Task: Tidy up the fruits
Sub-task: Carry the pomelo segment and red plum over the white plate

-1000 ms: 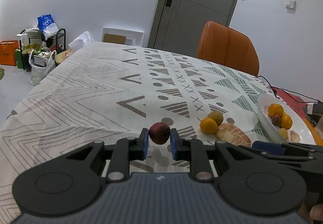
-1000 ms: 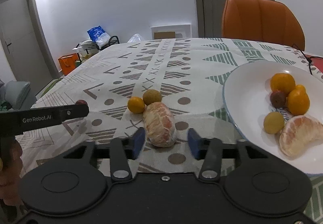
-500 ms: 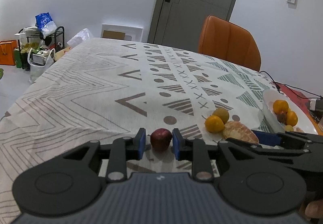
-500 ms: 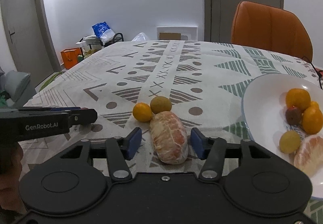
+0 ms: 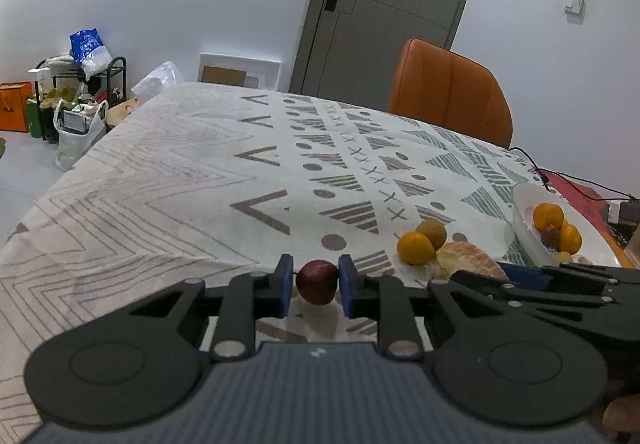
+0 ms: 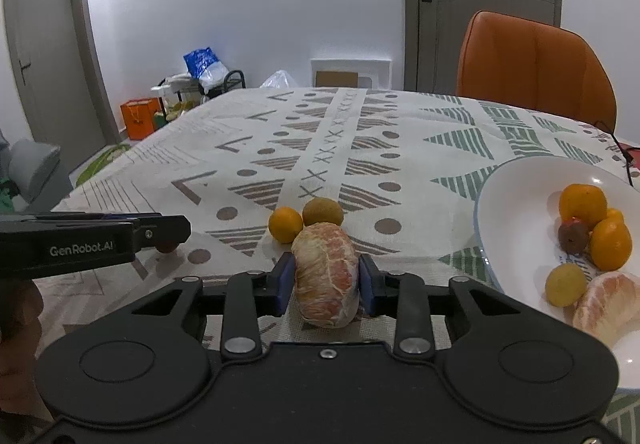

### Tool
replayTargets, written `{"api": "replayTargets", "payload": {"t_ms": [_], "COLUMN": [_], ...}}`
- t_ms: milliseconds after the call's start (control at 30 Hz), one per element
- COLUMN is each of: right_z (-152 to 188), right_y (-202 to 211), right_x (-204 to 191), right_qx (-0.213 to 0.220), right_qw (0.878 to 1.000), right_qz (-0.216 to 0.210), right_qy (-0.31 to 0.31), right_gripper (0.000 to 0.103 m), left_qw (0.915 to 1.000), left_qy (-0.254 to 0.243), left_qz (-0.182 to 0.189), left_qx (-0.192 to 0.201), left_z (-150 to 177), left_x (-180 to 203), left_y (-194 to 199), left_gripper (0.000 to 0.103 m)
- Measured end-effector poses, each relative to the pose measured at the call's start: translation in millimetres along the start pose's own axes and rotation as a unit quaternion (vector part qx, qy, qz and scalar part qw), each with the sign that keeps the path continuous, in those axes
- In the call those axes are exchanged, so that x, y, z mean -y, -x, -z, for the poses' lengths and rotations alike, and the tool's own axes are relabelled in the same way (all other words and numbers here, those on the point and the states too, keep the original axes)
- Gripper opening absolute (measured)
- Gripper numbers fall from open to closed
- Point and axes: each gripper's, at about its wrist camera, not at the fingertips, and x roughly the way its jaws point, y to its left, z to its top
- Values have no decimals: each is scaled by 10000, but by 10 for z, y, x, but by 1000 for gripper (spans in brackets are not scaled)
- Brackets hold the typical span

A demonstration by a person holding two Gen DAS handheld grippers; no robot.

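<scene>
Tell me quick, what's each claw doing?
Left gripper: shut on the small dark red round fruit.
Right gripper: shut on the large peeled pinkish citrus.

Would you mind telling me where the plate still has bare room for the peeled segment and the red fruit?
The white plate is bare along its near-left side, bordered by its rim and the yellow fruit. Its right side is crowded: oranges, a dark fruit and a peeled segment cluster there.

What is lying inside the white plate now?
In the white plate lie three oranges, a dark reddish fruit, a small yellow fruit and a peeled citrus piece. The third orange is mostly hidden.
</scene>
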Motion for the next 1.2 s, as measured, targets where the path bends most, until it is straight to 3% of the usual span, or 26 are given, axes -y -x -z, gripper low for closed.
{"api": "replayTargets", "payload": {"t_ms": [567,1200], "right_z": [-72,7], "right_y": [479,848], "right_x": [258,801], "right_qx": [548,836], "right_qw": [9982,9938], "right_qz": [-17,309], "right_qy": [-232,-669], "right_gripper": [32,32], "left_qw": [9987,9955], "left_qy": [-351,-710], "left_qz": [163,503], "left_qx": [324,380], "left_z": [-112,-158], "left_x": [492,1094], "left_y": [250,216], "left_gripper": [22,22]}}
